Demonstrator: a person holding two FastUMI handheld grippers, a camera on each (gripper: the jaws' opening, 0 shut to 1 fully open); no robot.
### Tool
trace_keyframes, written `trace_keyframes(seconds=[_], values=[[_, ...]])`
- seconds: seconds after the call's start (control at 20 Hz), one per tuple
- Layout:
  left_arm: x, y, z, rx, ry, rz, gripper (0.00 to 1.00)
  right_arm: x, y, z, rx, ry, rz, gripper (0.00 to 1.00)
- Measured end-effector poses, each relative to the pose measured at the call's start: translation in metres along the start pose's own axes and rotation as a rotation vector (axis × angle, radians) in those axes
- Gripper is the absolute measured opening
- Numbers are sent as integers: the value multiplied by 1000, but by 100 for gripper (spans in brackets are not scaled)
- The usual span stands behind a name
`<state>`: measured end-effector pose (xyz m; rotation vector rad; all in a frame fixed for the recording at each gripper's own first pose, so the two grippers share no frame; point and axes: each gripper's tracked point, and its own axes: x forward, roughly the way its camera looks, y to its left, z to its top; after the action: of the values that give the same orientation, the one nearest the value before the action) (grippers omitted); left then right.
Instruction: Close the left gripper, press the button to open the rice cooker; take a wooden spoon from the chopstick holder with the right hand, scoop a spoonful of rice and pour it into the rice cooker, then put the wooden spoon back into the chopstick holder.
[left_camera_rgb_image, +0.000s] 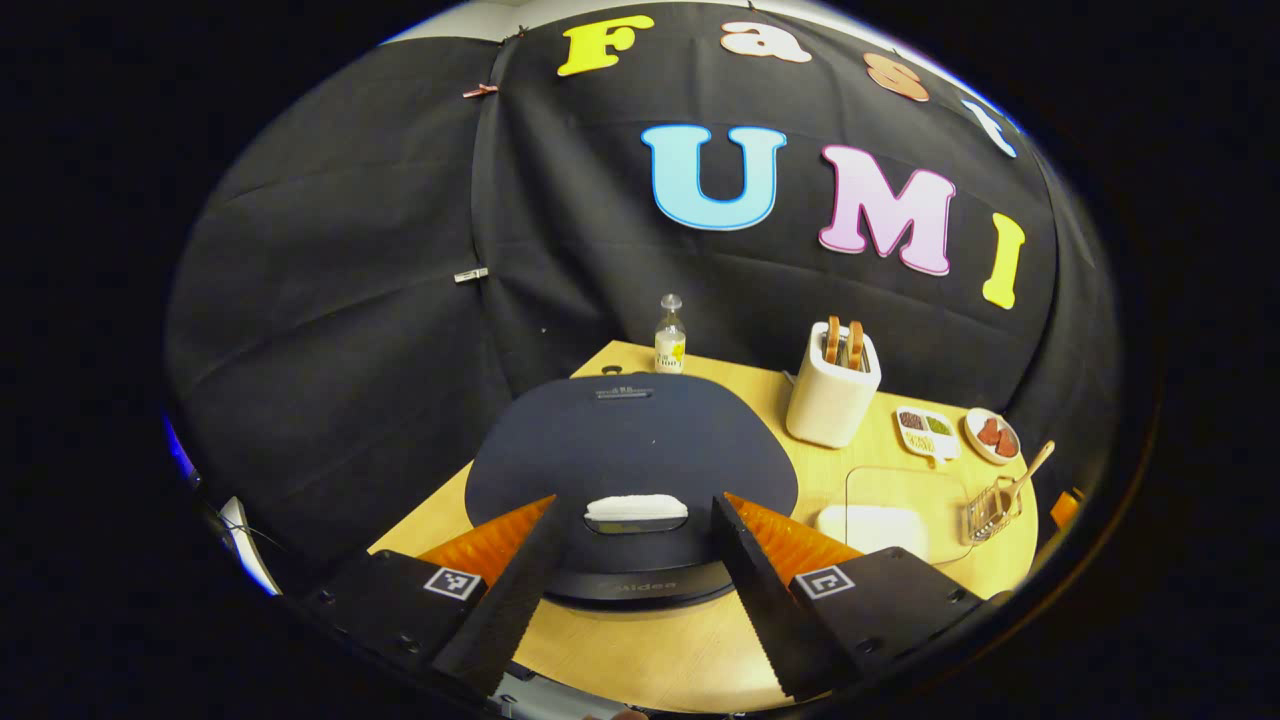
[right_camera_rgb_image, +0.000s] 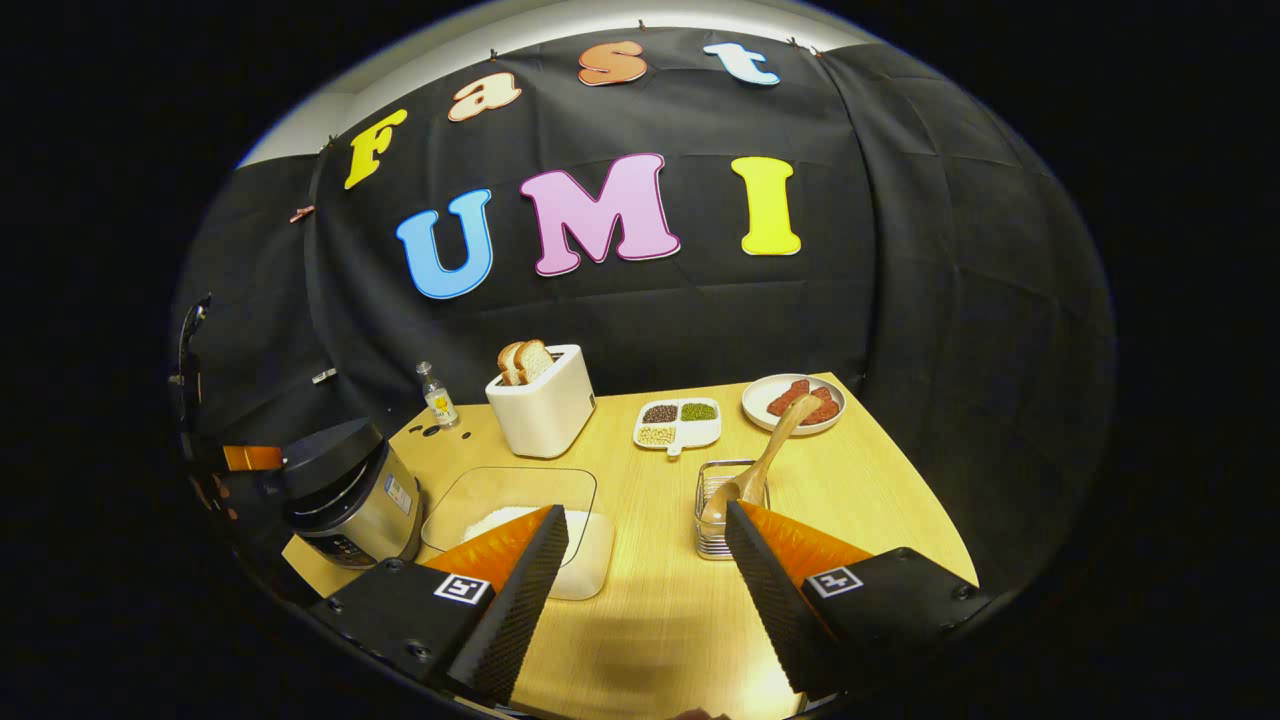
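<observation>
The rice cooker (left_camera_rgb_image: 630, 450) sits right in front of my left gripper (left_camera_rgb_image: 636, 500), its dark lid down and its white button (left_camera_rgb_image: 636, 507) at the near rim. The left gripper is open, its fingers spread on either side of the button and holding nothing. The cooker (right_camera_rgb_image: 345, 490) stands at the table's left in the right gripper view. The wooden spoon (right_camera_rgb_image: 765, 455) leans in the wire chopstick holder (right_camera_rgb_image: 722, 525), just beyond my right gripper (right_camera_rgb_image: 645, 506), which is open and empty. A clear box of white rice (right_camera_rgb_image: 520, 525) lies between cooker and holder.
At the back stand a white toaster (right_camera_rgb_image: 545, 405) with bread slices and a small bottle (right_camera_rgb_image: 437, 397). A divided dish of beans (right_camera_rgb_image: 678, 422) and a plate of sausage pieces (right_camera_rgb_image: 793, 402) lie behind the holder. Bare wood (right_camera_rgb_image: 660, 610) lies before the right gripper.
</observation>
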<state>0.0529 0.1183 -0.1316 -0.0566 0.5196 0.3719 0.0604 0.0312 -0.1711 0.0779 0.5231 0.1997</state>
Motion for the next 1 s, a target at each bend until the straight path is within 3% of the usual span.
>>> trace_keyframes(seconds=[0.25, 0.65, 1.0], values=[[7, -2, -14, -14, 2, 47, 98, 8, -20, -7, 8, 37, 31, 99], [15, -3, -33, -16, 56, 47, 100, 26, -27, -19, 31, 86, 119, 99], [13, -4, -27, 3, -42, 58, 99, -4, -35, -6, 32, 12, 36, 99]])
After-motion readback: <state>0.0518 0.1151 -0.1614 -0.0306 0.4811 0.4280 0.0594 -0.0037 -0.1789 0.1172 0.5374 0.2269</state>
